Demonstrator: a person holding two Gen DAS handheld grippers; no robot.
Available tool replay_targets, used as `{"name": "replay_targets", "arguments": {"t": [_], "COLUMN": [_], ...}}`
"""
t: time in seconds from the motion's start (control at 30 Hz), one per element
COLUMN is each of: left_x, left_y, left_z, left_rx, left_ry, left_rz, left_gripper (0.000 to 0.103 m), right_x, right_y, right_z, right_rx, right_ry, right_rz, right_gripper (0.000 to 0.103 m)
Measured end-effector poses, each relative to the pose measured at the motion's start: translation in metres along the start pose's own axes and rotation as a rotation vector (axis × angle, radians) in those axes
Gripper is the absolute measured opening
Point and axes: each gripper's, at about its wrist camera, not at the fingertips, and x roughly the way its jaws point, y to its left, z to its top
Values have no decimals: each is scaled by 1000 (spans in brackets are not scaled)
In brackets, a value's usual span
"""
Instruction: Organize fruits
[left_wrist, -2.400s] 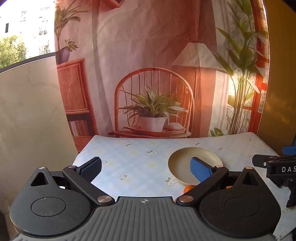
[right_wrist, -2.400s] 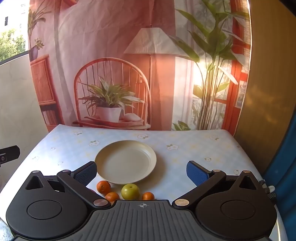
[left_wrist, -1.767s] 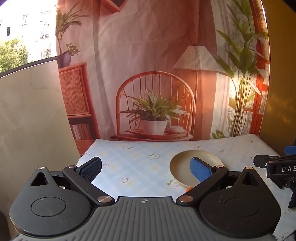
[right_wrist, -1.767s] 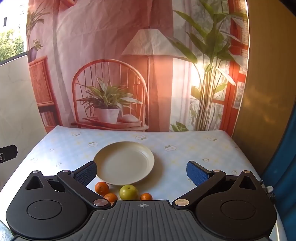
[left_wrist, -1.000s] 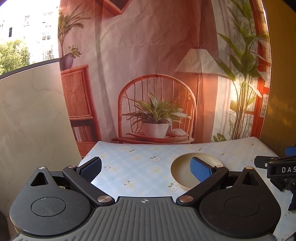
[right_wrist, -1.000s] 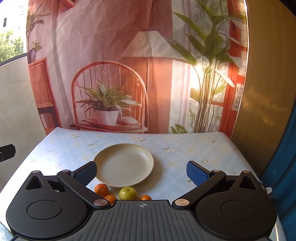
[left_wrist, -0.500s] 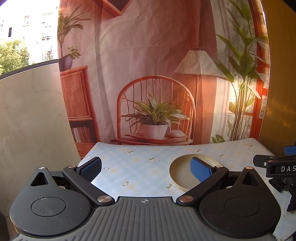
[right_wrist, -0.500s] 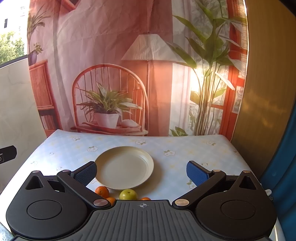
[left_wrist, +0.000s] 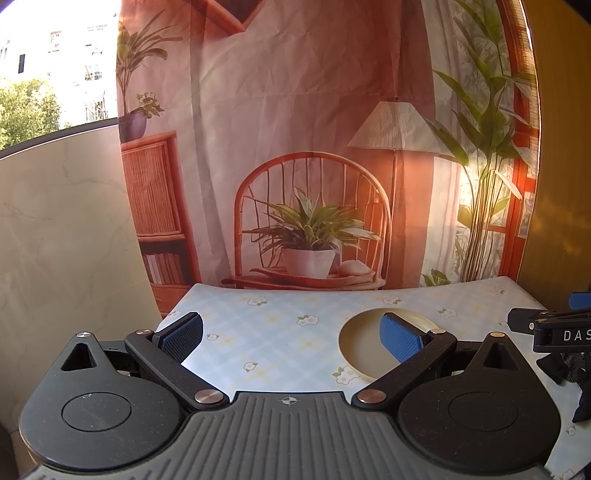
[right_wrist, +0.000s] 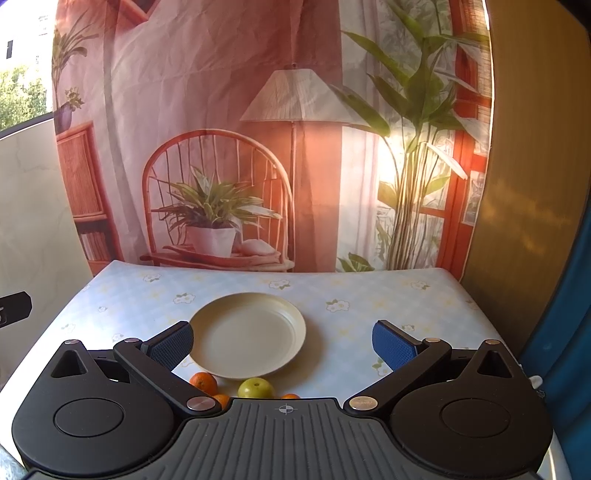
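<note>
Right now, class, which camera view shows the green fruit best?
The right wrist view: the green fruit sits in plain sight just below the plate. The left wrist view does not show it.

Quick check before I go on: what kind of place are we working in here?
Likely a staged tabletop set, not a real room: the chair, lamp and plants are printed on a creased backdrop. In front, a table with a flowered cloth holds a plate and fruit.
</note>
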Motion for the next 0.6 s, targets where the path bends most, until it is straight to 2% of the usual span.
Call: {"name": "replay_targets", "arguments": {"t": [0.6], "left_x": [6], "left_y": [-1], "left_z": [-3], "left_rx": [1], "left_ry": [8], "left_rz": [31], "left_gripper": [103], "right_x": [4], "right_y": [-3], "right_z": [-7], "right_rx": [9], "right_ry": [2], "right_rz": [13], "right_gripper": [103]}}
